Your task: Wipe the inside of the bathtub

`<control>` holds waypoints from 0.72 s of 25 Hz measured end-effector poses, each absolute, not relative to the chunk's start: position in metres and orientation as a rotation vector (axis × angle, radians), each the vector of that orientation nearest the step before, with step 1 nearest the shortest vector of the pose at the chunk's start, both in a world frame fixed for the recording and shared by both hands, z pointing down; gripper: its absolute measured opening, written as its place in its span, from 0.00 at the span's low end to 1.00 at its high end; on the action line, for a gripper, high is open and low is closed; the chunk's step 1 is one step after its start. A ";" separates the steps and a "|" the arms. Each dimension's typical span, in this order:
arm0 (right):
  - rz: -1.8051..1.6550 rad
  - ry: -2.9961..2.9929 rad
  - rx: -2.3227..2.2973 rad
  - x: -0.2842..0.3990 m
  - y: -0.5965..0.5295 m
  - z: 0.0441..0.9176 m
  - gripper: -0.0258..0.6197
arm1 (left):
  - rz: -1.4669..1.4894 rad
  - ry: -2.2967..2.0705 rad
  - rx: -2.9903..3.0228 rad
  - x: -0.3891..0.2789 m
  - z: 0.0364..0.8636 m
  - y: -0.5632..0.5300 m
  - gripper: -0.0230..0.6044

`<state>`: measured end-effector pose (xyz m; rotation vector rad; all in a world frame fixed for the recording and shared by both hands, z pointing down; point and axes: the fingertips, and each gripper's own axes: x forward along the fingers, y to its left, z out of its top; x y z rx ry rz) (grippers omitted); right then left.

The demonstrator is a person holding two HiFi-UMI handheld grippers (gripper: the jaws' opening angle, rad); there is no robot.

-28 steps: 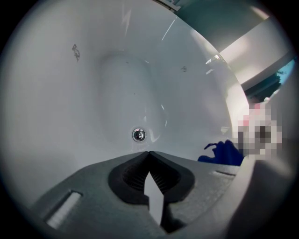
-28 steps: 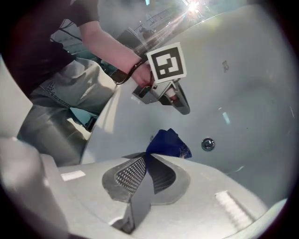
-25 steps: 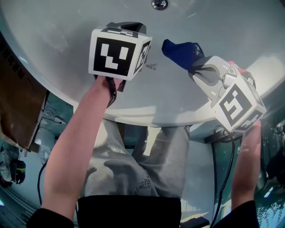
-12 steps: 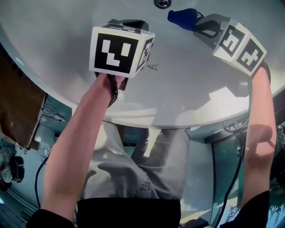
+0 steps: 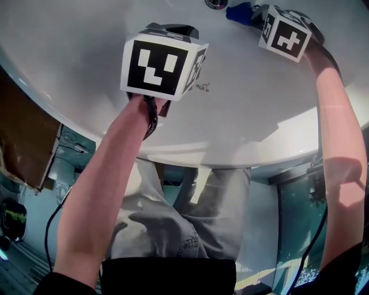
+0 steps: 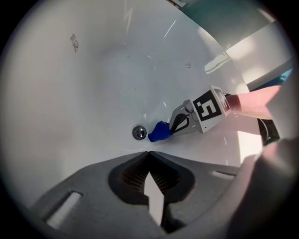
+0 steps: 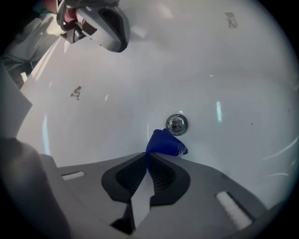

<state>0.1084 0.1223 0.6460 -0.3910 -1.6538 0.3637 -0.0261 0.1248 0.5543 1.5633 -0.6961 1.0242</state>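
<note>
A brown wooden board (image 5: 20,127) stood at the left edge. Below it the floor (image 5: 29,259) looked teal-tinted, a black cable (image 5: 53,219) trailing over it. A second cable (image 5: 311,242) hung at the right.

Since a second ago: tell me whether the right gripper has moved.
Yes. The right gripper, shut on the blue cloth, has gone from nearer the tub's front rim deeper in, right beside the drain.

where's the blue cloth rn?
Top right of the head view: the blue cloth is clamped in the right tongs, low in the bathtub just beside the drain.
</note>
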 end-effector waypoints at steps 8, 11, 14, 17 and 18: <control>0.316 -1.569 -0.537 0.109 0.156 0.665 0.08 | 1.027 -0.698 1.558 -0.027 0.555 0.123 0.04; 0.331 -1.542 -0.557 0.117 0.169 0.666 0.08 | 1.027 -0.696 1.557 -0.026 0.556 0.126 0.04; 0.344 -1.517 -0.565 0.124 0.178 0.668 0.08 | 1.032 -0.693 1.555 -0.025 0.557 0.129 0.04; 0.356 -1.500 -0.567 0.128 0.183 0.666 0.08 | 1.033 -0.693 1.556 -0.024 0.557 0.130 0.04; 0.360 -1.494 -0.569 0.129 0.184 0.665 0.08 | 1.032 -0.694 1.558 -0.024 0.557 0.129 0.04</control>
